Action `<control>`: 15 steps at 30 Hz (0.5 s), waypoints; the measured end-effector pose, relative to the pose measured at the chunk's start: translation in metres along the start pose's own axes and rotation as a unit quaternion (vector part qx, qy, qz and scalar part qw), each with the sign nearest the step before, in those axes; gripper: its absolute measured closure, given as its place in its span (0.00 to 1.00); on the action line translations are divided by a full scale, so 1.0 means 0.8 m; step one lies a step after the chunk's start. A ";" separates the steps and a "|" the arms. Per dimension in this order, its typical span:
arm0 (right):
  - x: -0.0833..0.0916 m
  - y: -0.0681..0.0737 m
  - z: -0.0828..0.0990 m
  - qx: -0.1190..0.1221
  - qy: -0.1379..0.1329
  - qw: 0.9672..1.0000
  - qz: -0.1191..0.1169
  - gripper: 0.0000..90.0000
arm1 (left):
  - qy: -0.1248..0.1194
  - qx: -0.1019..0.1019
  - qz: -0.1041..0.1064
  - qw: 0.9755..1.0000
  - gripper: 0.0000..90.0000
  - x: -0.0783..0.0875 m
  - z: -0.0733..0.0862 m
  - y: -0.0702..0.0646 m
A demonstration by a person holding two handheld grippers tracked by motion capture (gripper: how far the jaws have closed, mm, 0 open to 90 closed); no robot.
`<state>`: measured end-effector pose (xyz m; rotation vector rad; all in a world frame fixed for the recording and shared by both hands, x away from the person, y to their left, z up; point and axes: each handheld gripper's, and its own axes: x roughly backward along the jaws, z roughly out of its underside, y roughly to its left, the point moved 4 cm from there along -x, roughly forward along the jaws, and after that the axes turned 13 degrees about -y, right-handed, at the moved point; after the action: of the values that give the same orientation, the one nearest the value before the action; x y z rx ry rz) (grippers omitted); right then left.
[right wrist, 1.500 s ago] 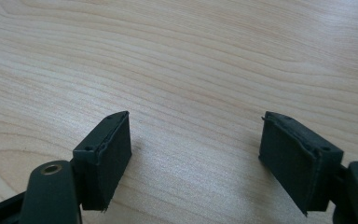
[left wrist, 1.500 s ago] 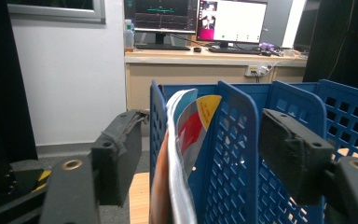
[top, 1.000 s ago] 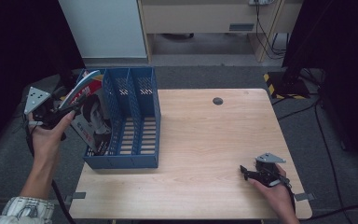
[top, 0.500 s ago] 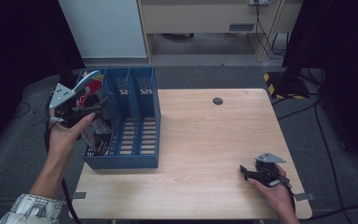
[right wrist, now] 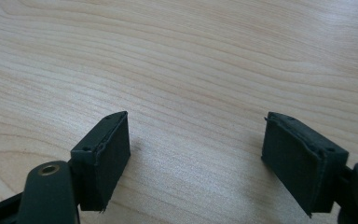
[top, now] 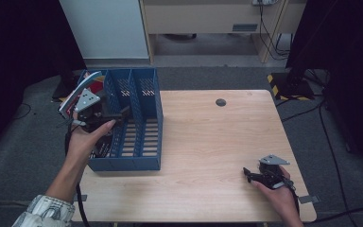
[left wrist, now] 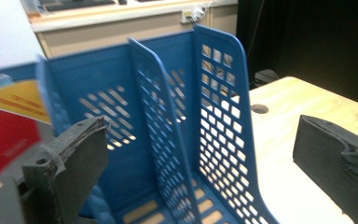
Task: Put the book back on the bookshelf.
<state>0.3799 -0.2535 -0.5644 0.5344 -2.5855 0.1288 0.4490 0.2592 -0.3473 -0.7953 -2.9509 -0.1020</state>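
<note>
The blue file rack (top: 137, 120) stands on the left part of the wooden table (top: 208, 142), its three slots running away from the person's side. Books or magazines (top: 78, 87) lean in the leftmost slot, their tops tilted outward past the rack's left wall; the other two slots show bare slatted floor.

The left gripper (top: 105, 115) is held over the leftmost slot, the person's left hand (top: 87, 137) wrapped under it. Its jaws have just been opening and now stand wide apart with nothing between them (in the left gripper view (left wrist: 214, 154) the rack's perforated dividers are seen straight through the gap, and a red and yellow cover (left wrist: 7, 126) sits at the far left edge, clear of the pads).

The right gripper (top: 248, 174) rests low at the table's near right corner, well apart from the rack. Its jaws are spread wide and hold nothing; in the right gripper view (right wrist: 196, 154) bare wood grain lies between the two black pads. A dark cable hole (top: 220, 102) sits near the table's far edge.
</note>
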 end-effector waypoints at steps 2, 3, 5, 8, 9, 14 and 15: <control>0.000 0.000 0.000 0.000 0.000 1.000 0.001 0.25 | 0.003 0.002 0.004 1.000 0.04 -0.003 0.004 -0.005; 0.000 0.000 0.000 -0.001 0.001 1.000 0.001 0.24 | 0.006 0.001 0.007 1.000 0.04 -0.005 0.007 -0.008; 0.000 0.000 0.000 -0.001 0.001 1.000 0.001 0.24 | 0.011 0.001 0.011 1.000 0.04 -0.008 0.011 -0.012; 0.000 0.000 0.000 -0.001 0.001 1.000 0.001 0.24 | 0.015 0.001 0.014 1.000 0.04 -0.012 0.015 -0.017; 0.000 0.000 0.000 -0.001 0.001 1.000 0.001 0.24 | 0.017 0.002 0.015 1.000 0.04 -0.013 0.017 -0.018; -0.001 0.000 0.000 -0.003 0.005 1.000 0.005 0.20 | 0.025 -0.001 0.018 1.000 0.04 -0.019 0.024 -0.025; -0.001 -0.001 0.000 -0.001 0.007 1.000 0.004 0.20 | 0.026 -0.001 0.020 0.999 0.04 -0.021 0.026 -0.028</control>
<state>0.3806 -0.2541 -0.5648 0.5199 -2.5744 0.1331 0.4507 0.2335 -0.3706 -0.8374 -2.8848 -0.1202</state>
